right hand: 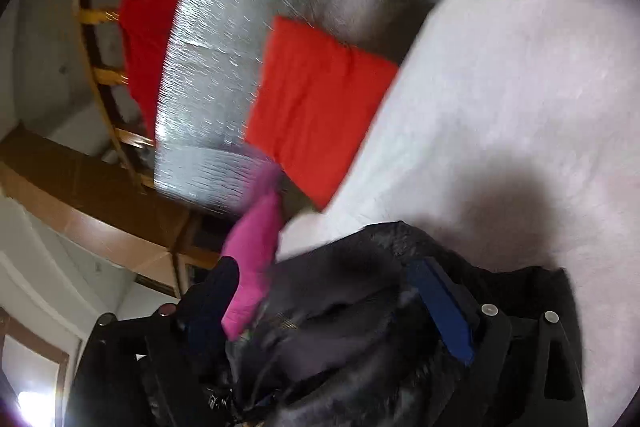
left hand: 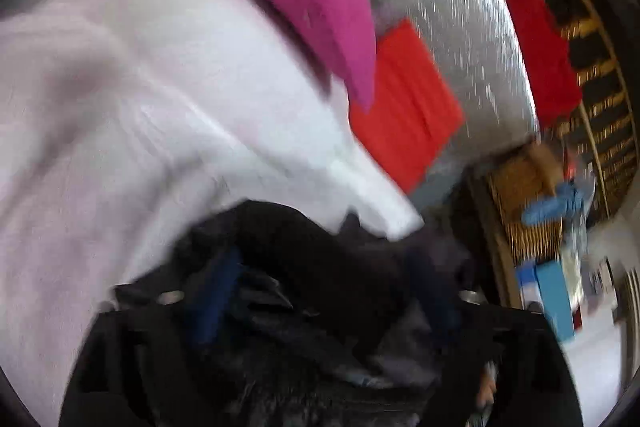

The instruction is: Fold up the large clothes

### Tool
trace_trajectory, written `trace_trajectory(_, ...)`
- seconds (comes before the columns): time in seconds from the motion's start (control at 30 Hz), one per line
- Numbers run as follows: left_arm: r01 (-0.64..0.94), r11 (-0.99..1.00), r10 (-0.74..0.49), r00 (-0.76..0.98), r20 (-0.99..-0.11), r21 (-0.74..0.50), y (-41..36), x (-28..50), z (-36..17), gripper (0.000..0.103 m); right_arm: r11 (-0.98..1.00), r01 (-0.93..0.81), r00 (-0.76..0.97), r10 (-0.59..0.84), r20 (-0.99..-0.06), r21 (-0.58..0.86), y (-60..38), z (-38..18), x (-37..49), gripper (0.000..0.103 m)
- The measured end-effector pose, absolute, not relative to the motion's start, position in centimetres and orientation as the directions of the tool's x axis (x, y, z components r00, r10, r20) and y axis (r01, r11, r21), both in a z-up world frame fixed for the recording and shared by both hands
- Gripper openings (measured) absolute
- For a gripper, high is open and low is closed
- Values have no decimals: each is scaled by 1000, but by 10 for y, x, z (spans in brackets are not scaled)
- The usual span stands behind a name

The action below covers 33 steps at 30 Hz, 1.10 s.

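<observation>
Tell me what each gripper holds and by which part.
Nothing looks clamped: the left gripper and right gripper both stand wide, with a dark garment bunched loosely inside each. Blur hides which part.

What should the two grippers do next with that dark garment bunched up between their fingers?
Probably draw both back a little. The left gripper and right gripper stand wide open with the dark garment heaped loosely between their jaws, over the pale cover, so no edge seems gripped. Backing off should bring its outline into view for the fold.
</observation>
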<state>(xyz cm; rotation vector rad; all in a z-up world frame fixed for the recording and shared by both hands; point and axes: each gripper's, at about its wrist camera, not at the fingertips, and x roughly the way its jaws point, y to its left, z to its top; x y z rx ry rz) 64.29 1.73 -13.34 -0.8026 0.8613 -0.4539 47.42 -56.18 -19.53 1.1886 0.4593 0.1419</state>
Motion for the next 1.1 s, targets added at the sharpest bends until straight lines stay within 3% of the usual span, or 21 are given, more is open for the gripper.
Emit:
trace_trajectory(0.07,61,610,-644,619,-450,-790,26,629,-123,92,424,137,890,343,-299,895,-562,-182,457,92)
trace_trajectory(0.23,41,699,-558,655,-509,-714,28,570,-98,92,599,142,871,303,-387,788,-538,-152,411,91)
trace_trajectory(0.3,7,786,-464,667,-583,-618,17,536,-93,92,660,165,856,273,-439,733,-522,-144,400,87)
trace_trajectory(0.43,-11,872,-348,689,-636,-489,-7,484,-96,92,755,178,824,236,-515,631,-483,-141,386,70)
trace_trajectory(0.53,16,923,-286,700,-655,-386,-28,473,-103,92,792,147,805,253,-537,592,-456,-145,380,69)
trace_trajectory(0.63,18,973,-184,658,-731,-228,-47,483,-121,92,816,148,771,259,-582,559,-438,-158,386,69)
trace_trajectory(0.73,1,994,-90,591,-802,-111,-56,499,-151,95,815,270,669,223,-709,513,-441,-198,398,66)
trace_trajectory(0.83,-21,995,-65,587,-807,-95,-54,502,-147,96,768,285,670,268,-692,573,-455,-208,393,65)
trace_trajectory(0.97,-31,979,-145,598,-788,-204,-42,487,-129,95,653,252,737,349,-579,714,-473,-191,360,68)
trace_trajectory(1.1,-7,944,-253,626,-738,-329,-23,460,-108,95,579,250,757,383,-529,776,-485,-191,324,75)
